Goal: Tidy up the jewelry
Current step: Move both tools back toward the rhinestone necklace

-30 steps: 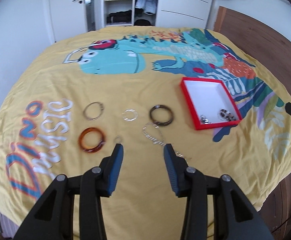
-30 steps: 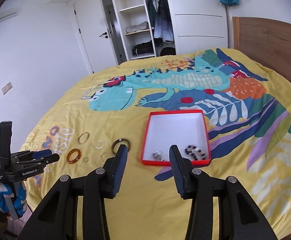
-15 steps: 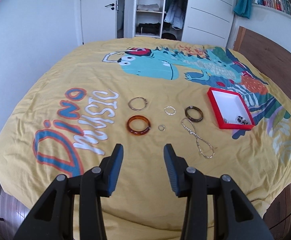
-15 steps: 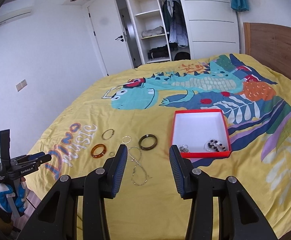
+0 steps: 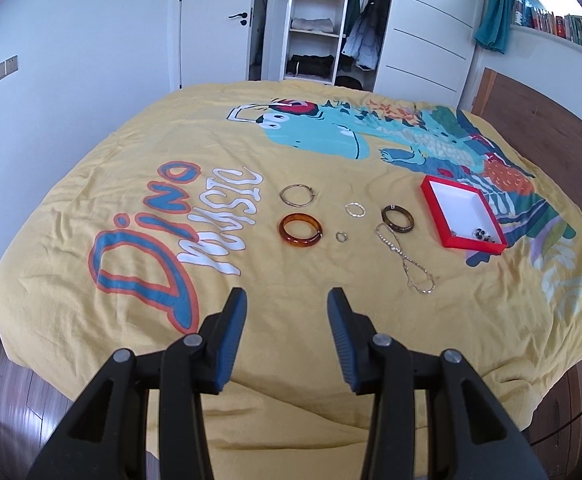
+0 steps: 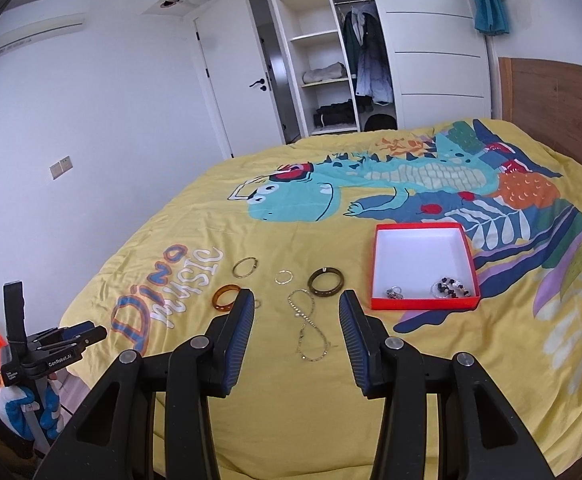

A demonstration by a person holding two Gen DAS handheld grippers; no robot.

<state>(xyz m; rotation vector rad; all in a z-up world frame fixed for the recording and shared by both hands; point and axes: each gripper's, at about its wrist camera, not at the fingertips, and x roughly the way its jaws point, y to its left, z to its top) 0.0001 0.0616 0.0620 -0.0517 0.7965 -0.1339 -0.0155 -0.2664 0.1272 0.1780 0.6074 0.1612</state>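
Jewelry lies loose on a yellow dinosaur bedspread (image 5: 131, 208): an amber bangle (image 5: 300, 230), a thin metal bangle (image 5: 297, 194), a dark brown bangle (image 5: 397, 218), a small silver hoop (image 5: 355, 209), a tiny ring (image 5: 341, 236) and a silver chain (image 5: 409, 265). A red box with a white inside (image 5: 457, 204) holds a beaded piece (image 6: 453, 287) and small silver pieces (image 6: 394, 292). My left gripper (image 5: 287, 300) hangs open and empty near the bed's front edge, well short of the jewelry. My right gripper (image 6: 295, 300) is open and empty above the chain (image 6: 306, 320).
A white wardrobe with open shelves and hanging coats (image 5: 331, 28) and a door (image 5: 215, 24) stand beyond the bed. A wooden headboard (image 6: 559, 96) is on the right. In the right wrist view a gloved hand (image 6: 27, 408) holds the left gripper (image 6: 71, 340) at the bed's left edge.
Both grippers have pulled back from the bed, so the jewelry and the red box look smaller and farther. Neither gripper has taken hold of anything.
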